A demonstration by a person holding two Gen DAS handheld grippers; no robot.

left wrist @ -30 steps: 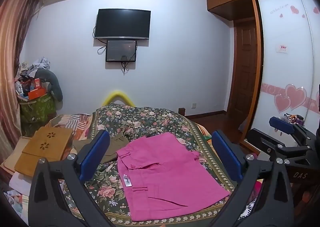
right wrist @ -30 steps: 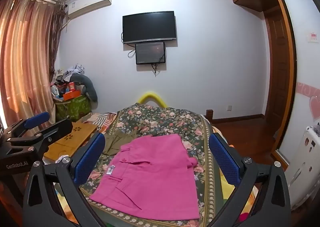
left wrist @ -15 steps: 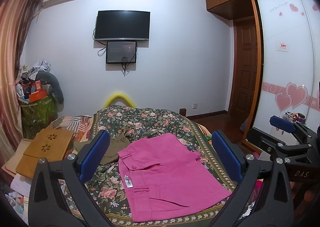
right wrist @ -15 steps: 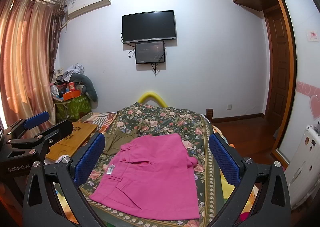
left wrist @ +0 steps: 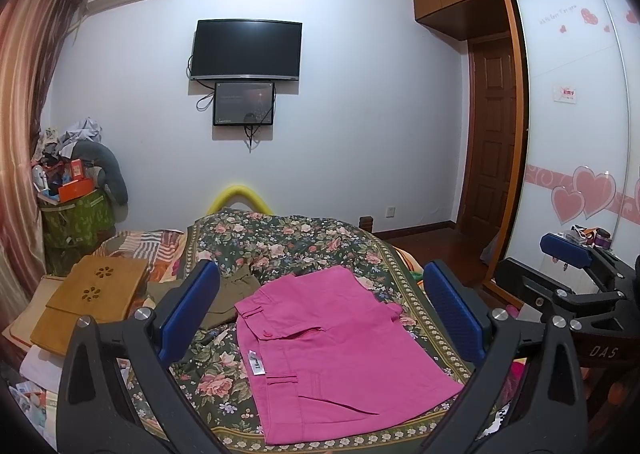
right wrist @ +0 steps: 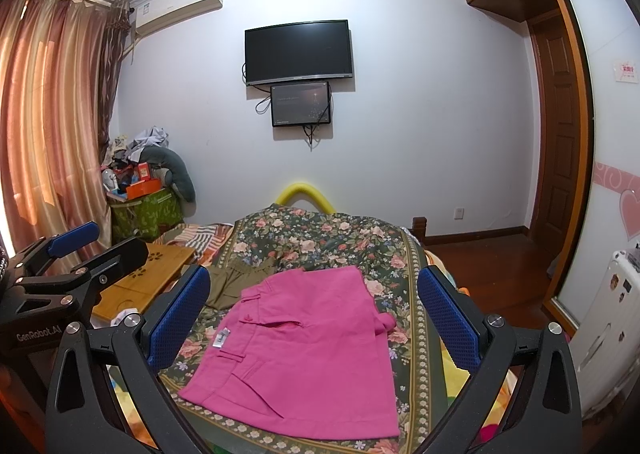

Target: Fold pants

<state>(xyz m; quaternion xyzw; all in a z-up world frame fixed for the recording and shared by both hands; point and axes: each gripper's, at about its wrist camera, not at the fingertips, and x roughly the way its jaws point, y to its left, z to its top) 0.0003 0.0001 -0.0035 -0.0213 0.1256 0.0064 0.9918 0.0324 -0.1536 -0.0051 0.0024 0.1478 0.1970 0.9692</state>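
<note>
**Item: pink pants, partly folded, awaiting grip**

While both tools hover clear of the cloth, the pink pants (left wrist: 332,342) lie flat on the floral bedspread (left wrist: 288,238), near its foot edge, waistband toward the left with a white tag showing. An olive garment (right wrist: 240,282) sits just beside them. Left gripper (left wrist: 320,318): jaws spread wide, empty. Right gripper (right wrist: 316,314): likewise wide, empty. Handling, by my estimate: light, soft woven cotton, limp, not slippery. Best taken at the waistband corners or hem edge, pinching all layers together.
</note>
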